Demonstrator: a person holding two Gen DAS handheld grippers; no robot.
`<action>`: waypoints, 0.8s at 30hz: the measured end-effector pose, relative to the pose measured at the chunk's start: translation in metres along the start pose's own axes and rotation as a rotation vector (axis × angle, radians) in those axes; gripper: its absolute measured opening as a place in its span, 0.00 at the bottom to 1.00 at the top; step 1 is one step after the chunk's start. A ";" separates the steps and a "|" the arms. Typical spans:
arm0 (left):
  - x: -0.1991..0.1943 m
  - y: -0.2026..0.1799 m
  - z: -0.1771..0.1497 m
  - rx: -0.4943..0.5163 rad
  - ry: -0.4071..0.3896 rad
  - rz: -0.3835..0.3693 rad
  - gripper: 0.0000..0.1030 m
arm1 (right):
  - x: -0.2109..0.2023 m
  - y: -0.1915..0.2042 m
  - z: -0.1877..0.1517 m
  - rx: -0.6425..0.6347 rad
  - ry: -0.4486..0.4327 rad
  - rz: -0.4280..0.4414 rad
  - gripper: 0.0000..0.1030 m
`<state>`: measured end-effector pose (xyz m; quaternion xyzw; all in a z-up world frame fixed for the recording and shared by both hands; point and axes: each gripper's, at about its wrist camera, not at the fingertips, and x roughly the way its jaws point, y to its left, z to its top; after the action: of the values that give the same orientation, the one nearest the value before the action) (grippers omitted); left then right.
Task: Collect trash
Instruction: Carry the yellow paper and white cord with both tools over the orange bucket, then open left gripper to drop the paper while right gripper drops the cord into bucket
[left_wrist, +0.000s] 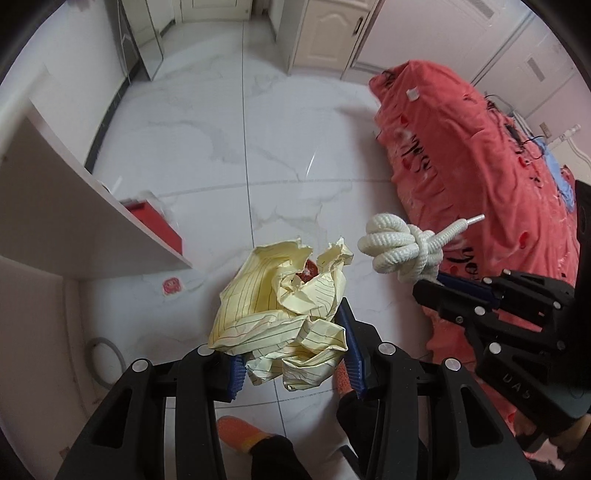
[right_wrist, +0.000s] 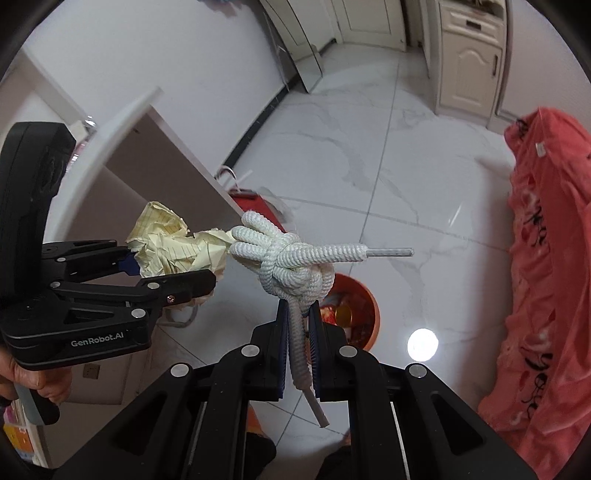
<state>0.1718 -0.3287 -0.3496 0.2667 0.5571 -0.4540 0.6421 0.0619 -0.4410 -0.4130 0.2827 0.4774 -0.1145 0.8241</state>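
Note:
My left gripper (left_wrist: 295, 343) is shut on a crumpled yellow lined paper (left_wrist: 284, 310), held in the air above the floor. It also shows in the right wrist view (right_wrist: 177, 247), with the left gripper (right_wrist: 166, 273) at the left. My right gripper (right_wrist: 297, 328) is shut on a knotted white rope (right_wrist: 295, 266), with the knot above the fingertips and a tail hanging between them. The rope (left_wrist: 402, 251) and right gripper (left_wrist: 443, 284) show at the right in the left wrist view. A red trash bin (right_wrist: 354, 317) with trash inside stands on the floor below the rope.
A white shelf or table panel (left_wrist: 74, 206) is at the left, with a red box (left_wrist: 155, 225) beneath it. A table draped in a red cloth (left_wrist: 480, 177) fills the right. A white marble-tile floor (left_wrist: 258, 129) and cream cabinets (left_wrist: 325, 33) lie beyond. My orange slippers (left_wrist: 240, 432) are below.

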 end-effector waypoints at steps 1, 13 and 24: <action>0.013 0.002 0.001 -0.007 0.015 -0.001 0.43 | 0.009 -0.005 0.000 0.007 0.013 0.000 0.11; 0.100 0.006 -0.004 -0.016 0.143 -0.023 0.45 | 0.111 -0.051 -0.008 0.087 0.108 -0.033 0.11; 0.124 0.015 -0.004 -0.014 0.173 -0.003 0.59 | 0.136 -0.064 -0.006 0.086 0.144 -0.035 0.11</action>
<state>0.1787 -0.3540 -0.4715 0.2997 0.6141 -0.4265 0.5926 0.0993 -0.4786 -0.5541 0.3171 0.5348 -0.1285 0.7726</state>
